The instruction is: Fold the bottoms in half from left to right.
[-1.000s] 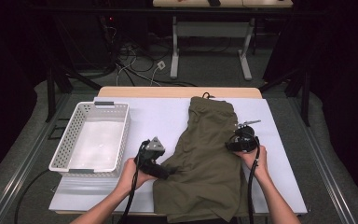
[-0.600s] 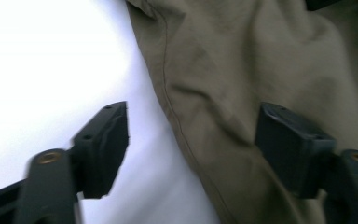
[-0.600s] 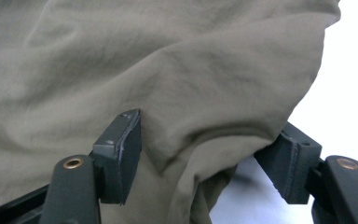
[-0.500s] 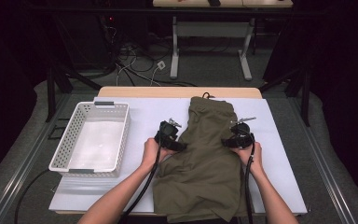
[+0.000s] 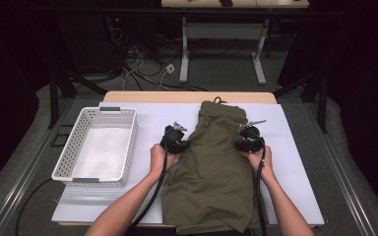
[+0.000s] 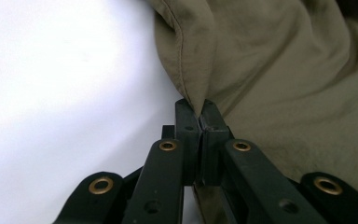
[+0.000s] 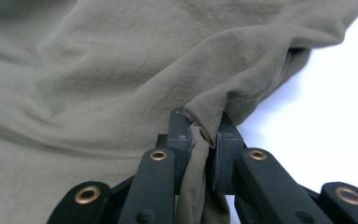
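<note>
Olive-green garment [image 5: 214, 167] laid mid-table on white sheet [image 5: 295, 162], wrinkled, no writing legible, left edge pinched by left gripper [image 5: 176, 138], right edge clamped in right gripper [image 5: 248, 138], white basket [image 5: 64, 162] at left.

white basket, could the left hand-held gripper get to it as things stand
Probably not right away: the left hand-held gripper is shut on the edge of the olive shorts. The path to the white basket beside it looks open, so it would need to let go first.
</note>
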Action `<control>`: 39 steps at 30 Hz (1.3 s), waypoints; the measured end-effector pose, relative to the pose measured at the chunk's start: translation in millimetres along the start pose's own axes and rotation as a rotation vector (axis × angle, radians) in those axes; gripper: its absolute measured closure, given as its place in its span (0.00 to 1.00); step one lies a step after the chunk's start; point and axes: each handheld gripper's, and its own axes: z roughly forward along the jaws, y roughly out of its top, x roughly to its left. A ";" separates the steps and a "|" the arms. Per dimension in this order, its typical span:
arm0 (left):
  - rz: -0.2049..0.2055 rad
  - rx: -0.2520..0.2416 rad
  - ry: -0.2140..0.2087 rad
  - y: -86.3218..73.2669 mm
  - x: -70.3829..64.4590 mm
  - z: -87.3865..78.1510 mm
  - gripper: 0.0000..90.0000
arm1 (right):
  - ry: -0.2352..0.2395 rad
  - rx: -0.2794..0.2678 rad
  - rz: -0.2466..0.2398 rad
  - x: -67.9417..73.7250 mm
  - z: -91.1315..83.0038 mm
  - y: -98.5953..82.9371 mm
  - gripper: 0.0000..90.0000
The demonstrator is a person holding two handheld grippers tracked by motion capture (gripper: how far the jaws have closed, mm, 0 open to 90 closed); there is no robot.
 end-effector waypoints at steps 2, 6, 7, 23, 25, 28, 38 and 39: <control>-0.010 -0.007 0.020 -1.1 4.3 -2.3 0.99 | 0.009 0.001 -0.010 5.1 3.6 4.4 0.90; -0.023 -0.006 0.049 -4.9 12.7 -6.1 0.99 | 0.007 0.005 -0.040 16.0 10.9 14.1 0.91; -0.027 -0.007 0.054 -5.6 14.3 -7.0 0.99 | 0.008 0.004 -0.042 18.6 13.2 17.0 0.91; -0.067 0.003 0.128 -8.2 25.5 -7.9 0.78 | -0.042 -0.001 -0.082 18.2 23.0 39.6 0.72; -0.071 0.006 0.126 -8.1 22.0 -16.6 0.58 | -0.050 0.006 -0.082 15.5 13.9 37.4 0.55; -0.054 -0.001 0.094 -11.5 13.9 -29.9 0.44 | -0.035 0.001 -0.095 14.8 -5.1 28.1 0.43; 0.031 0.003 0.007 -43.3 -27.6 -70.7 0.30 | 0.057 0.012 -0.090 21.8 -60.4 -29.3 0.65; 0.039 0.011 0.000 -46.7 -29.9 -74.0 0.29 | 0.058 0.031 -0.089 23.5 -61.9 -33.1 0.66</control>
